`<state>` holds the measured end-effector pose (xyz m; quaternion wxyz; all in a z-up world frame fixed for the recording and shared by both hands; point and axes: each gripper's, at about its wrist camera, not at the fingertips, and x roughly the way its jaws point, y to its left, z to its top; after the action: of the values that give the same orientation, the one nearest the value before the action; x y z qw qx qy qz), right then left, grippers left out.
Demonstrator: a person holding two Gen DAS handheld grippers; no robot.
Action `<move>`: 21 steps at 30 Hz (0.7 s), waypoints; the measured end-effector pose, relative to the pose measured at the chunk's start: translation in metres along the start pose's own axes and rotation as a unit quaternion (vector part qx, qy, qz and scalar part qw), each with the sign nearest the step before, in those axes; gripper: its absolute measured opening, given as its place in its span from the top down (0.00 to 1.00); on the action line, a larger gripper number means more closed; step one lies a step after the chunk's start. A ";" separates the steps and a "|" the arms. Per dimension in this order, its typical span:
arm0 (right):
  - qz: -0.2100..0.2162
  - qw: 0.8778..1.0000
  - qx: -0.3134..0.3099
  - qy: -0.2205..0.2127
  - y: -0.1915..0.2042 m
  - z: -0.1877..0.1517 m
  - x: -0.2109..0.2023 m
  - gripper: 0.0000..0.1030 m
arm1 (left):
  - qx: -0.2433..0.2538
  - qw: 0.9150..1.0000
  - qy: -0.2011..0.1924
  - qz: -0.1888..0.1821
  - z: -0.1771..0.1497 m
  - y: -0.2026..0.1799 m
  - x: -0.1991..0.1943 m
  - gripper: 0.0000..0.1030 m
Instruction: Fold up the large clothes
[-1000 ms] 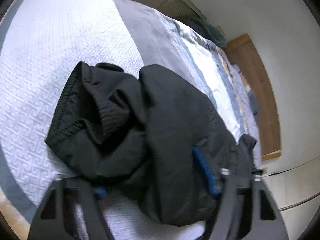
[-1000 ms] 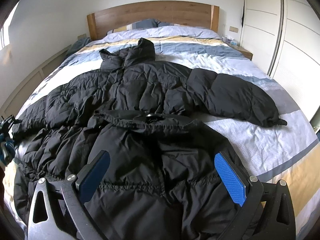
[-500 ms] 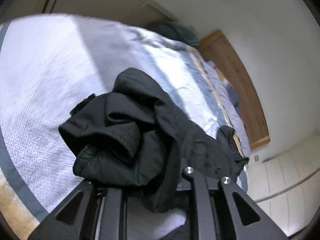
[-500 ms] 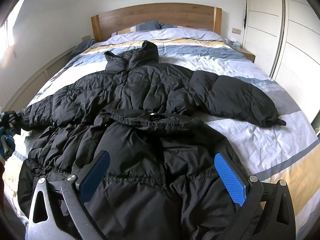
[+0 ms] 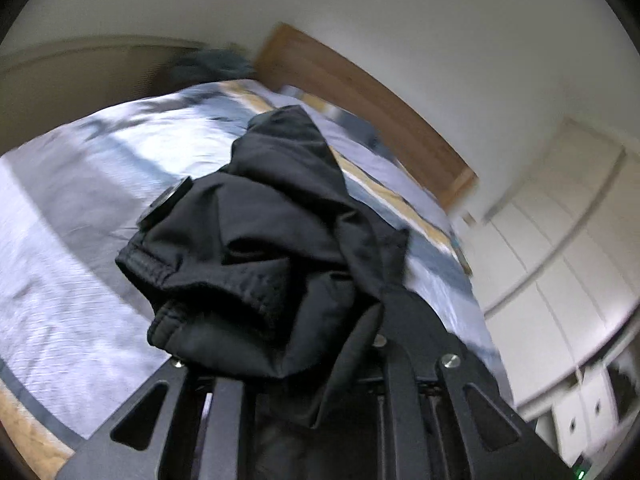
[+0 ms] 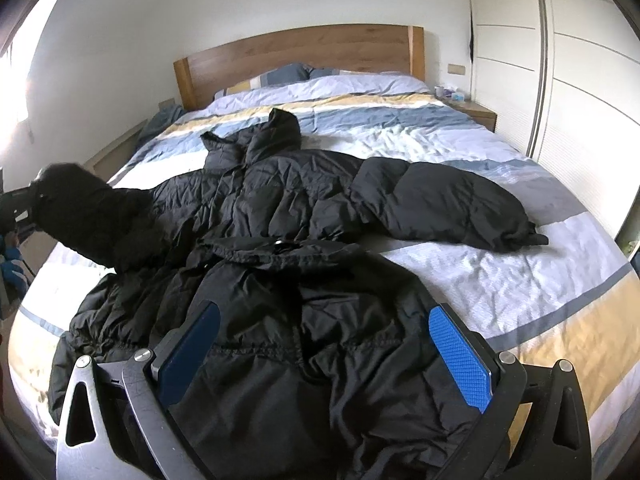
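A large black puffer jacket [image 6: 280, 208] lies spread on the bed [image 6: 500, 280], collar toward the headboard. Its right sleeve [image 6: 440, 204] lies flat, out to the right. At the far left of the right wrist view, my left gripper [image 6: 20, 204] holds the left sleeve [image 6: 92, 216] raised off the bed. In the left wrist view that sleeve's cuff [image 5: 260, 248] bunches over the left gripper [image 5: 304, 344], which is shut on it, the pads hidden by cloth. My right gripper [image 6: 324, 356] hovers open over the jacket's lower part, blue pads [image 6: 460, 356] wide apart, with nothing gripped.
A wooden headboard [image 6: 300, 52] and pillows stand at the far end of the striped duvet. White wardrobe doors [image 6: 580, 80] run along the right side, with a nightstand [image 6: 476, 114] beside them. Bare duvet shows to the right of the jacket.
My left gripper closed on the sleeve cuff, then lifted it off the bed and rolled, swinging toward the headboard. The right gripper drew back slightly and stayed open.
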<state>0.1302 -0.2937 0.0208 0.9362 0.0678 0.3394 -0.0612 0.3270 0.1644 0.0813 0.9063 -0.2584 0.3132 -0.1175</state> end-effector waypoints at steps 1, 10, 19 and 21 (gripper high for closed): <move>0.000 1.000 0.002 -0.002 -0.003 0.000 -0.001 0.00 | 0.012 1.000 0.005 -0.003 -0.003 -0.013 0.005 0.85; -0.005 1.000 0.026 -0.010 -0.031 -0.004 -0.012 0.00 | 0.064 0.994 0.088 -0.022 -0.067 -0.092 0.077 0.85; -0.026 0.998 0.048 0.004 -0.056 -0.009 0.000 0.01 | 0.047 0.985 0.167 -0.026 -0.123 -0.097 0.146 0.70; -0.027 0.998 0.048 0.007 -0.057 -0.009 0.003 0.01 | 0.041 0.982 0.180 -0.037 -0.130 -0.092 0.154 0.61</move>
<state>0.1173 -0.3485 0.0068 0.9275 0.1035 0.3442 -0.1024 0.3601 -0.0215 -0.0345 0.8401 -0.2070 0.4561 -0.2081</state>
